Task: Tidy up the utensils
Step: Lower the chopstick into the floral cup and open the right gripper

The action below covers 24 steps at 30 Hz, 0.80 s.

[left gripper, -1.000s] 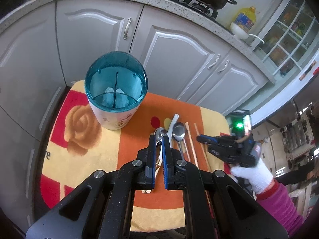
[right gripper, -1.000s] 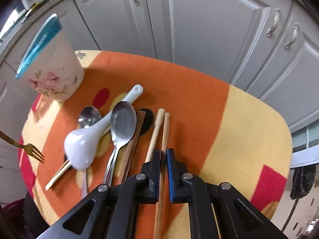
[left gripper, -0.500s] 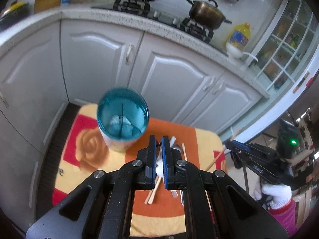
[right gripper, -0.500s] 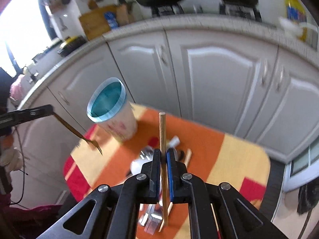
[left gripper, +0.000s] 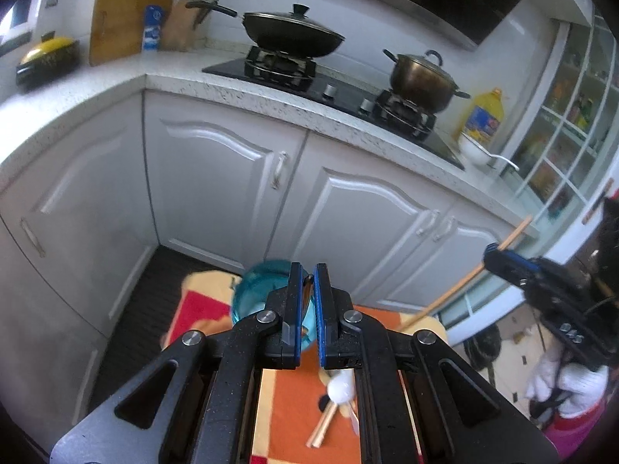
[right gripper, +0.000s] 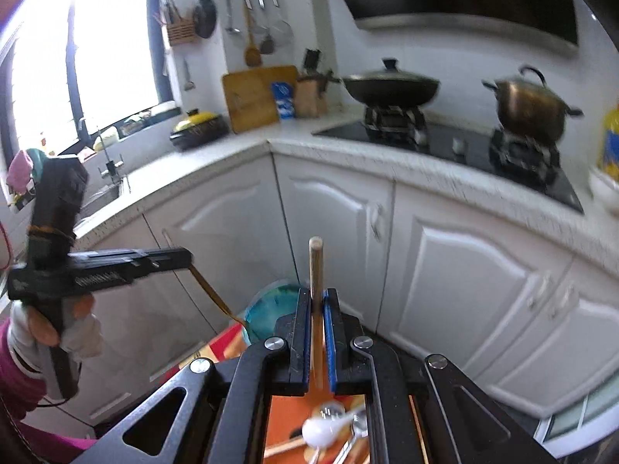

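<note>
Both your hand-held grippers have risen since half a second ago. Right hand-held gripper (right gripper: 317, 305) clamps chopstick (right gripper: 315, 270) upright; left hand-held gripper (left gripper: 307, 290) clamps fork (right gripper: 211, 290), tines at the cup (right gripper: 271, 309) rim.

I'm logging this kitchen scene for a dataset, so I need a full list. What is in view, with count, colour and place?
utensil cup: one, teal rim, on the mat below the grippers.
mat: one, orange, yellow and red, on the low surface.
white spoon: one, on the mat; other utensils beside it are blurred.
loose chopstick: at least one, wooden, on the mat.
wok: one, black, lidded, on the stove.
pot: one, bronze, lidded, on the stove.
cutting board: one, wooden, against the wall.
oil bottle: one, yellow, on the counter.
left gripper: shut on a gold fork.
right gripper: shut on an upright wooden chopstick.
</note>
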### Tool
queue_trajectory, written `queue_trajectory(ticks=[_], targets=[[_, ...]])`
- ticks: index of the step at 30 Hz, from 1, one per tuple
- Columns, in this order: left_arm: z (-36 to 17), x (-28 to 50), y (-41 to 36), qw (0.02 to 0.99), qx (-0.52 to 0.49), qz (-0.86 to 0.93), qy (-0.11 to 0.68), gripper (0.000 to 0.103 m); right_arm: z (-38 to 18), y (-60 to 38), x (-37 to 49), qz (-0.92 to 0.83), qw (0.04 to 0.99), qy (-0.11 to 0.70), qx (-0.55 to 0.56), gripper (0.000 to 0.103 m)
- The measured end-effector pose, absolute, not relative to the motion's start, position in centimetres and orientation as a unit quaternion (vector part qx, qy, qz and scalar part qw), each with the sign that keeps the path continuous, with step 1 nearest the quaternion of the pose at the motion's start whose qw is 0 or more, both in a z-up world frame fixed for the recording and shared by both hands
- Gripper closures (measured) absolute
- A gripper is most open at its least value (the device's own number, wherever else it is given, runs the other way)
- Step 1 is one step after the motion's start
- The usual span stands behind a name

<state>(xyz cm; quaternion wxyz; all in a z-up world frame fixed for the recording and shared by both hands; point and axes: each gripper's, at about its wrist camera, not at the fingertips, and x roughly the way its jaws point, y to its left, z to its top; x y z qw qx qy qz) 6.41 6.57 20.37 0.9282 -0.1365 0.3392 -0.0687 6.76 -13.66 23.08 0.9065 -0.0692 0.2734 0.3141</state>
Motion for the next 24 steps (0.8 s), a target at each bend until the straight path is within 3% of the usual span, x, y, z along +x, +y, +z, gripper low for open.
queue_trajectory(ticks=[10, 24], targets=[[16.8, 11.9, 7.9, 0.918, -0.127, -0.033, 0.373, 0.099, 22.8, -8.4, 11.1, 0.337, 0.894, 0.285, -0.081, 0.097], [10.0, 15.1, 7.9, 0.884, -0.137, -0.019, 0.447, 0.099, 12.3, -4.4, 18.5, 0.349, 0.847, 0.396, -0.063, 0.097]])
